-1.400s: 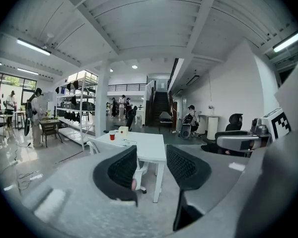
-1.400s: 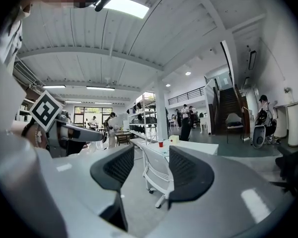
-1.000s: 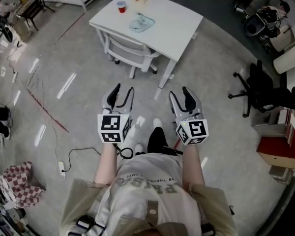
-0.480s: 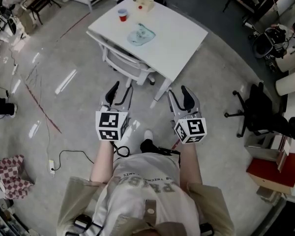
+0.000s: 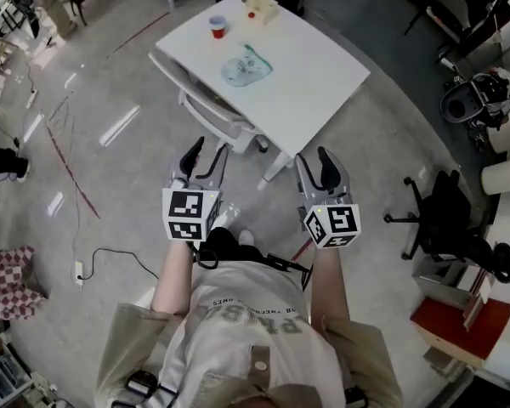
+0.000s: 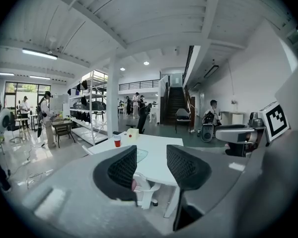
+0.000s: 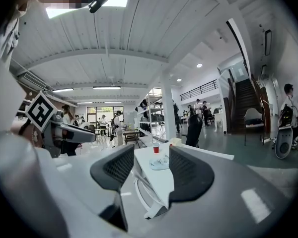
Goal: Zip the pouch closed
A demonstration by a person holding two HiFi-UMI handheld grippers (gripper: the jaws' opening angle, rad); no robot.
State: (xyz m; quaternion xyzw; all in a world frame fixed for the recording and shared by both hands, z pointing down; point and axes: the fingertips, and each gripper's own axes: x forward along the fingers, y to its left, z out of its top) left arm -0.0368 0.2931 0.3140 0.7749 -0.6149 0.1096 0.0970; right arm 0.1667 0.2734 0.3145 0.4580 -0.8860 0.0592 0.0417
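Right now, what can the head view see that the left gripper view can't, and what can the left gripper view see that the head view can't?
Only the head view shows the person's shirt, a checkered cloth and a cable on the floor. Only the left gripper view shows the ceiling lights, a staircase and people standing far off. Both show the white table with the pouch, a red cup and a box on it, the white chair pushed up to it, and the left gripper with its jaws apart and empty.
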